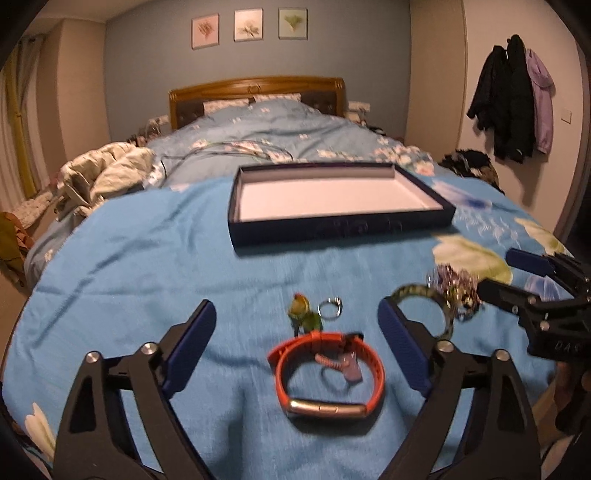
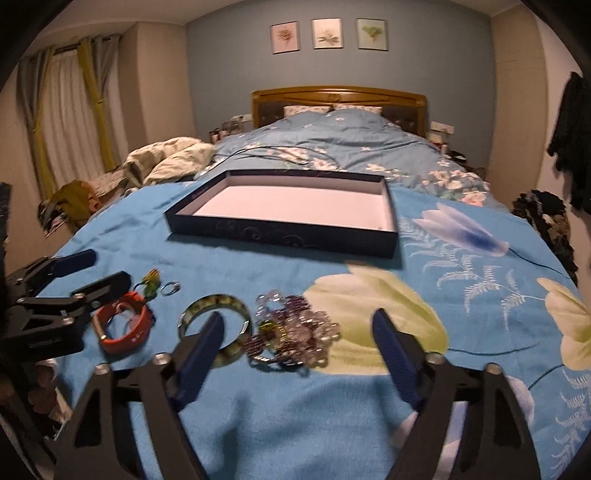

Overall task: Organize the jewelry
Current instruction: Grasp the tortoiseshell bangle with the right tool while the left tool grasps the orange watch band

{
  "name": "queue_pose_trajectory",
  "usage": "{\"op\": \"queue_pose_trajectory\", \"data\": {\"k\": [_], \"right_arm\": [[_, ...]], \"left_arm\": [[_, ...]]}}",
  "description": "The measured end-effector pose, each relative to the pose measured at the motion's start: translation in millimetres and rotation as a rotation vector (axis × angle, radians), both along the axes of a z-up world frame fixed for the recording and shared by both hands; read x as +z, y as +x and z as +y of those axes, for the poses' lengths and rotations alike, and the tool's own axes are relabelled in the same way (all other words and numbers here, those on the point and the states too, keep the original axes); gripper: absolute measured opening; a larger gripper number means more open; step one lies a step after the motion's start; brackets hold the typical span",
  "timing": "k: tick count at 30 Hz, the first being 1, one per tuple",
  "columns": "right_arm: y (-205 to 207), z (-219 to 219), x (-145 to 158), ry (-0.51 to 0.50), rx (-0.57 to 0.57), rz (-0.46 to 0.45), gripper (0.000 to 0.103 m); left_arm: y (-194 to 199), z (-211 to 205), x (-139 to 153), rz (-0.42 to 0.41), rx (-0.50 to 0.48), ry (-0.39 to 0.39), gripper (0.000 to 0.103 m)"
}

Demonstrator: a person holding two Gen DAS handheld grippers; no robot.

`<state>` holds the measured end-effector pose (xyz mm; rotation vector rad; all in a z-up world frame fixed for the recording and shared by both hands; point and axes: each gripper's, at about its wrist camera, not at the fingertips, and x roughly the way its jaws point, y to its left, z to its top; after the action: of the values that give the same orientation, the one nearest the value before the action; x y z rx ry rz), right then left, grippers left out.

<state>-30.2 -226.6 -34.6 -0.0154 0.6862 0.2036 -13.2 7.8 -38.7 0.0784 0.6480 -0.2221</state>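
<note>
The jewelry lies in a loose row on the near end of the bed's blue floral cover (image 1: 147,258). Farthest to the left is an orange wristband (image 1: 327,373) with a silver clasp plate, lying flat as a closed loop with a small pinkish trinket inside it. Just beyond it stand a little green and red bird charm (image 1: 303,312) and a thin silver ring (image 1: 330,308), close together but apart from the band. To the right lies a mottled green bangle (image 2: 216,328), and touching its right side is a tangled heap of purple and clear bead strands (image 2: 295,332), resting partly on a pale yellow flower printed on the cover. Farther up the bed, well apart from all the pieces, sits a shallow dark blue tray (image 2: 280,236) with a pale lining and nothing in it. The left gripper (image 1: 297,354) hangs low over the cover with its blue-padded jaws spread wide on either side of the orange wristband, touching nothing. The right gripper (image 2: 295,354) is likewise spread, one pad over the bangle and the bead heap lying between the jaws, with no pad pressing on it. Behind are a wooden headboard (image 1: 256,88), crumpled pale bedding (image 1: 107,173), three framed prints (image 2: 328,33) on the grey-blue wall, curtains and hanging coats (image 1: 513,96).
</note>
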Motion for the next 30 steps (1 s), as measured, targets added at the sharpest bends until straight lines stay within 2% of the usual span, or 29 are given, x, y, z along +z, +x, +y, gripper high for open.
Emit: {"op": "queue_pose_trajectory", "data": {"k": [3, 6, 7, 8, 10, 11, 14, 17, 20, 22, 25, 30], "right_arm": [[-5, 11, 3, 0.024, 0.091, 0.008, 0.063], [-5, 23, 2, 0.050, 0.176, 0.053, 0.046], [-3, 26, 0, 0.057, 0.193, 0.073, 0.037], [1, 29, -4, 0.064, 0.198, 0.099, 0.032], [8, 30, -11, 0.084, 0.191, 0.144, 0.030], [12, 29, -16, 0.108, 0.187, 0.176, 0.024], [19, 27, -21, 0.168, 0.178, 0.216, 0.023], [19, 32, -19, 0.162, 0.196, 0.225, 0.022], [18, 40, -20, 0.144, 0.234, 0.242, 0.023], [23, 40, -21, 0.143, 0.216, 0.251, 0.030], [29, 40, -20, 0.144, 0.209, 0.244, 0.032], [46, 38, -22, 0.133, 0.178, 0.263, 0.032]], "left_arm": [[1, 1, -6, 0.031, -0.024, 0.003, 0.081], [3, 3, -12, 0.066, -0.051, -0.006, 0.070], [3, 3, -13, 0.077, -0.057, -0.011, 0.070], [4, 4, -14, 0.086, -0.061, -0.018, 0.066], [6, 8, -15, 0.102, -0.066, -0.038, 0.060], [7, 10, -16, 0.109, -0.069, -0.044, 0.056], [6, 15, -18, 0.130, -0.079, -0.056, 0.046], [3, 20, -20, 0.157, -0.102, -0.070, 0.034], [2, 24, -21, 0.162, -0.110, -0.077, 0.031], [2, 25, -20, 0.161, -0.113, -0.076, 0.031], [2, 28, -16, 0.156, -0.126, -0.083, 0.031], [2, 28, -10, 0.130, -0.167, -0.042, 0.028]]}}
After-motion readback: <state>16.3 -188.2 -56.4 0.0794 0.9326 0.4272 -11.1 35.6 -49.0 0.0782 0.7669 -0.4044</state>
